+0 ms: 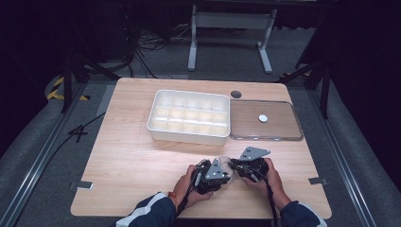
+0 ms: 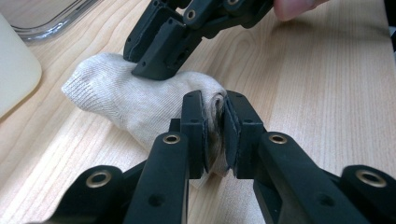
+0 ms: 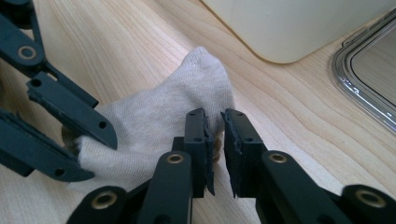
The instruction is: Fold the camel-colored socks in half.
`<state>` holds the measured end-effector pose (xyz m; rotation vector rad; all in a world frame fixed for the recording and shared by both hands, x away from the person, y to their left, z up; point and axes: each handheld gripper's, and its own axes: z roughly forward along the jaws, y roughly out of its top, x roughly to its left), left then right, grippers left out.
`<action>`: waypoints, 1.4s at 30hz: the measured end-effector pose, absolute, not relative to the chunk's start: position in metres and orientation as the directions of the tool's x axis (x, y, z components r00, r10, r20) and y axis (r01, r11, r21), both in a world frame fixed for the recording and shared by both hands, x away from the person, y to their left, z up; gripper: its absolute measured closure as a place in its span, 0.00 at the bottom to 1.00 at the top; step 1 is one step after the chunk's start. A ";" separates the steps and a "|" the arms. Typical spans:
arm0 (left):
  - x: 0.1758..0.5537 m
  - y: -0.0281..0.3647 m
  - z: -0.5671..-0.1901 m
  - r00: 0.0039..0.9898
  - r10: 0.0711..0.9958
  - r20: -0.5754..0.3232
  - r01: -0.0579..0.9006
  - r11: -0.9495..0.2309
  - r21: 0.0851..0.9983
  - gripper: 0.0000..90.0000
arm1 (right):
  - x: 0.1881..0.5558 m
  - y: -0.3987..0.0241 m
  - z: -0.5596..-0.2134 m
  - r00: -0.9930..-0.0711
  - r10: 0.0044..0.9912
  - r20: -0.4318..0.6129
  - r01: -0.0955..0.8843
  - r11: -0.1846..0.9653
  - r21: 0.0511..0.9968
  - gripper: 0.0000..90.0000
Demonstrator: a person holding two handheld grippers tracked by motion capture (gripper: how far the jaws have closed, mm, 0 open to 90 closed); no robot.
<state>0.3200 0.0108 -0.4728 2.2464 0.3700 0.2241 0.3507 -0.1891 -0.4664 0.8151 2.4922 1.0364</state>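
Sock (image 2: 140,105) lies at the table's (image 1: 132,161) six o'clock, pinched by left gripper (image 2: 215,135) and right gripper (image 3: 217,149) (apparently for folding); both clench cloth.

The right gripper (image 3: 215,135) reaches over a pale wooden table (image 3: 116,42), its two black jaws standing close together with a narrow gap, nipping the near edge of a cream sock (image 3: 177,102) that lies crumpled on the wood. At the left, the left gripper (image 3: 79,144) clamps the sock's other end. Beyond the sock stands a cream bin (image 3: 289,28), with a clear lid (image 3: 369,79) just beside it.
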 end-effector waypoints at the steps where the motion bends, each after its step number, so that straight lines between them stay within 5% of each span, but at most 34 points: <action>1: 0.319 0.010 -0.473 0.941 0.335 0.055 0.178 -0.624 0.761 0.88 | 0.350 -0.189 -0.467 -0.786 0.613 -0.075 0.381 0.576 0.723 0.90; 15: 0.319 0.011 -0.475 0.944 0.328 0.045 0.177 -0.613 0.770 0.89 | 0.358 -0.207 -0.463 -0.736 0.673 -0.080 0.423 0.549 0.721 0.92; 26: 0.319 0.011 -0.476 0.944 0.328 0.046 0.175 -0.612 0.771 0.89 | 0.354 -0.202 -0.448 -0.755 0.655 -0.005 0.367 0.429 0.825 0.68; 34: 0.319 0.012 -0.476 0.945 0.325 0.045 0.173 -0.611 0.773 0.89 | 0.361 -0.188 -0.464 -0.788 0.601 0.132 0.454 0.424 0.784 0.52; 42: 0.317 0.013 -0.476 0.946 0.320 0.057 0.163 -0.619 0.769 0.89 | 0.372 -0.188 -0.479 -0.762 0.590 0.267 0.565 0.404 0.720 0.50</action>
